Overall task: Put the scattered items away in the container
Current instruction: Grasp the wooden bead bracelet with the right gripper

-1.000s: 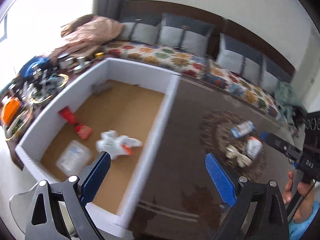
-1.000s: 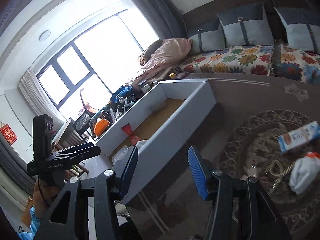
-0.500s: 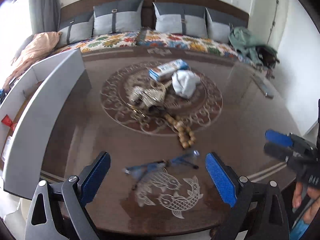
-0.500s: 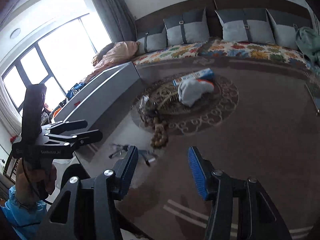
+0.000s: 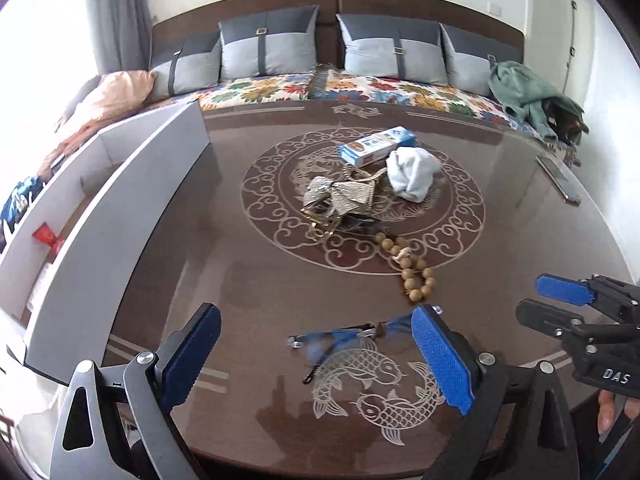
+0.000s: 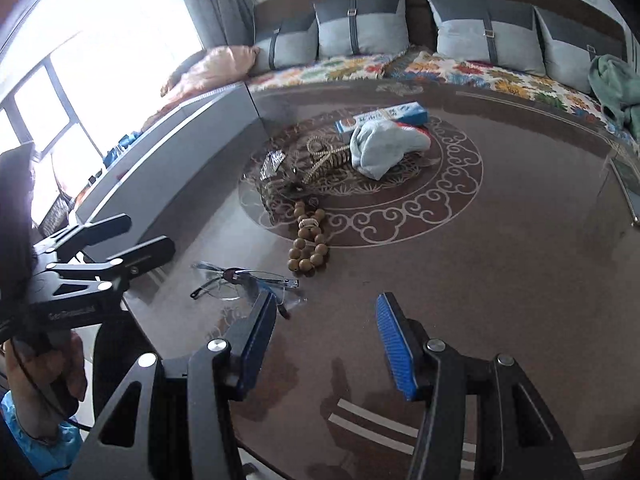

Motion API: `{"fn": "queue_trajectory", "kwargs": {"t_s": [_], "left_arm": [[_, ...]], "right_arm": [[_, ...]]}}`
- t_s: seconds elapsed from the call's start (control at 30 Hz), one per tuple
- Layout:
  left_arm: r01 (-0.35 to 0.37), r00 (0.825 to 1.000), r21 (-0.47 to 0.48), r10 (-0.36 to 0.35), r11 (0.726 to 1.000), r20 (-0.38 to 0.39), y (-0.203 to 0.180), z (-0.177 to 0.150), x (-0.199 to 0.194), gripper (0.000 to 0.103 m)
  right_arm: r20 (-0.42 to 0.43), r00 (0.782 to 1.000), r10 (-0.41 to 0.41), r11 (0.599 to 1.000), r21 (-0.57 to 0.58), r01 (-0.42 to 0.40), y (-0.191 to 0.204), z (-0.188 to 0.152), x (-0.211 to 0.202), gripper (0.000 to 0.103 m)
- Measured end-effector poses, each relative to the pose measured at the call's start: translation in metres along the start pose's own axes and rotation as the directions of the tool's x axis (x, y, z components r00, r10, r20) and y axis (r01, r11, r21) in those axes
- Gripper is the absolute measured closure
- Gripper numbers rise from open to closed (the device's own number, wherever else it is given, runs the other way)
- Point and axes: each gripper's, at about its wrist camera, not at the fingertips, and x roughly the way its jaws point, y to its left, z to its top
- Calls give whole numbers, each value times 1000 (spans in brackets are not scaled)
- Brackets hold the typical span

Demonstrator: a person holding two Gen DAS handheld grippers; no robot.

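We find both claws open, empty: left gripper (image 5: pixel 316 356), right gripper (image 6: pixel 326 340) | glasses (image 5: pixel 340 338) near table (image 5: pixel 520 240) front edge | beads (image 5: pixel 412 270) mid-table | box (image 5: pixel 120 200) along left edge.

Open left gripper (image 5: pixel 316 354) above glasses (image 5: pixel 340 338)

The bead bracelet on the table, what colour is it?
Light tan, wood-like. The bead bracelet shows best in the left wrist view.
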Motion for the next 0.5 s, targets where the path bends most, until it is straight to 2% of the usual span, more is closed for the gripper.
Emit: {"fn": "queue_trajectory", "kwargs": {"t_s": [0.17,0.23,0.4,0.5], "left_arm": [[5,1000,-38,-6,999,-17,19,-13,9,6],[1,1000,-36,-2,999,-21,24,-18,12,6],[-3,1000,-46,1,999,-28,35,-22,14,6],[6,1000,-60,-8,998,-22,39,-22,12,6]], "right_arm": [[6,997,77,996,-42,-77,6,9,20,49],[7,997,74,992,-107,-73,11,16,32,43],[-104,991,79,988,-124,-92,12,43,76,43],[-175,982,70,973,-204,-105,22,54,100,43]]}}
